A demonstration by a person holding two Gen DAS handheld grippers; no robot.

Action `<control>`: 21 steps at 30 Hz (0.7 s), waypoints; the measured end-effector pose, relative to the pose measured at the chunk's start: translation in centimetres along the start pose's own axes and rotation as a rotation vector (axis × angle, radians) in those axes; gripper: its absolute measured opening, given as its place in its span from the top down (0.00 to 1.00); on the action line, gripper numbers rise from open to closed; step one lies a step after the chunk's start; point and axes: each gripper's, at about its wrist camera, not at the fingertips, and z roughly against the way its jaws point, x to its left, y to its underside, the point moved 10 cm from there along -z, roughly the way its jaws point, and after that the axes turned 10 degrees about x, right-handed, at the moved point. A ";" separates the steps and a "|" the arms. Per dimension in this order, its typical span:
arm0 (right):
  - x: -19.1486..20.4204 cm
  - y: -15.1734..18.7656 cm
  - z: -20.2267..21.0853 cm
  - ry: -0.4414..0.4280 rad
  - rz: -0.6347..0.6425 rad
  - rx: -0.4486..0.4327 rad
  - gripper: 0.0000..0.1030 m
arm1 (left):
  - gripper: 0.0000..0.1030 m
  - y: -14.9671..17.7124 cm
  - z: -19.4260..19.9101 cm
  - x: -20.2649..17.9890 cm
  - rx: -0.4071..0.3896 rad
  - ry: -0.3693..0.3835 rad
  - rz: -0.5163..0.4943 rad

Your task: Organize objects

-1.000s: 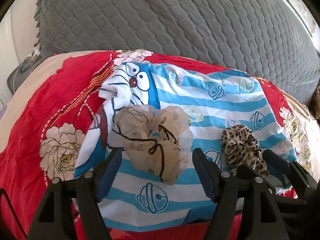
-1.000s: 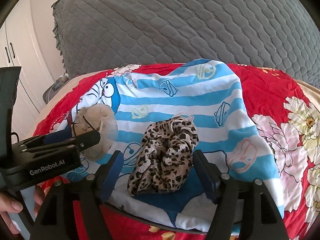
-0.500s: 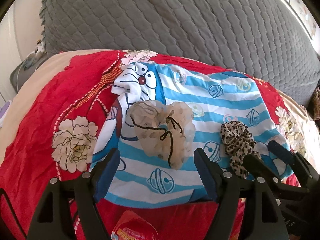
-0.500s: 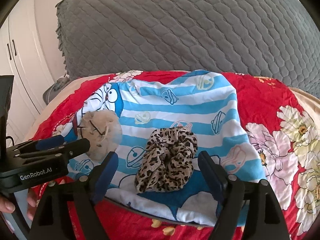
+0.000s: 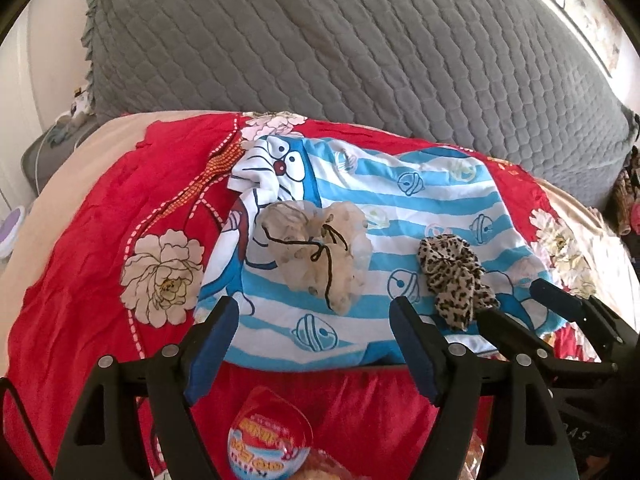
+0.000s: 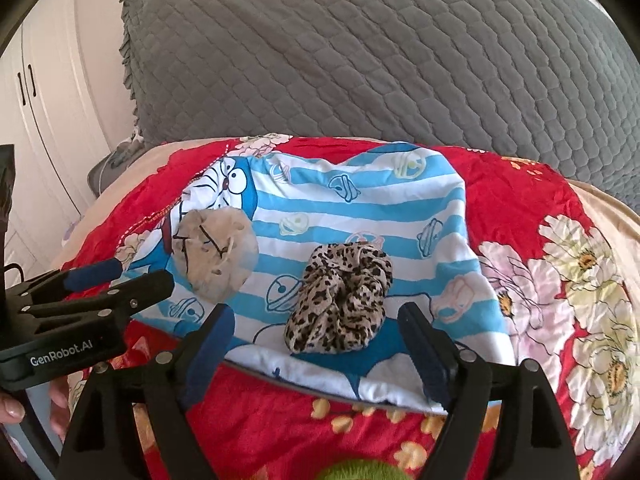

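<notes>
Fingers of both grippers stand wide and empty: left gripper (image 5: 312,344) short of the beige scrunchie (image 5: 316,248), right gripper (image 6: 316,348) short of the leopard scrunchie (image 6: 340,300). Both scrunchies lie well apart on a striped cloth (image 6: 360,200) spread over a red floral bedspread (image 6: 520,208). Judgement: each gripper should advance low, straddle its scrunchie, and pinch the bunched fabric without catching the cloth. A grey quilted cushion (image 6: 360,60) backs the bed; white cupboards (image 6: 36,100) stand at left.
</notes>
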 end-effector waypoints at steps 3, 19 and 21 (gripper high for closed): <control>0.1 0.3 0.7 0.008 0.001 0.016 0.19 | 0.23 0.5 0.7 -0.2 0.010 -0.003 -0.010; 0.7 1.6 6.2 0.056 0.032 0.038 0.19 | 0.19 2.2 5.6 -1.2 -0.001 0.006 -0.042; 0.6 2.0 6.9 0.059 0.027 0.040 0.19 | 0.19 2.4 6.0 -1.2 -0.006 0.003 -0.048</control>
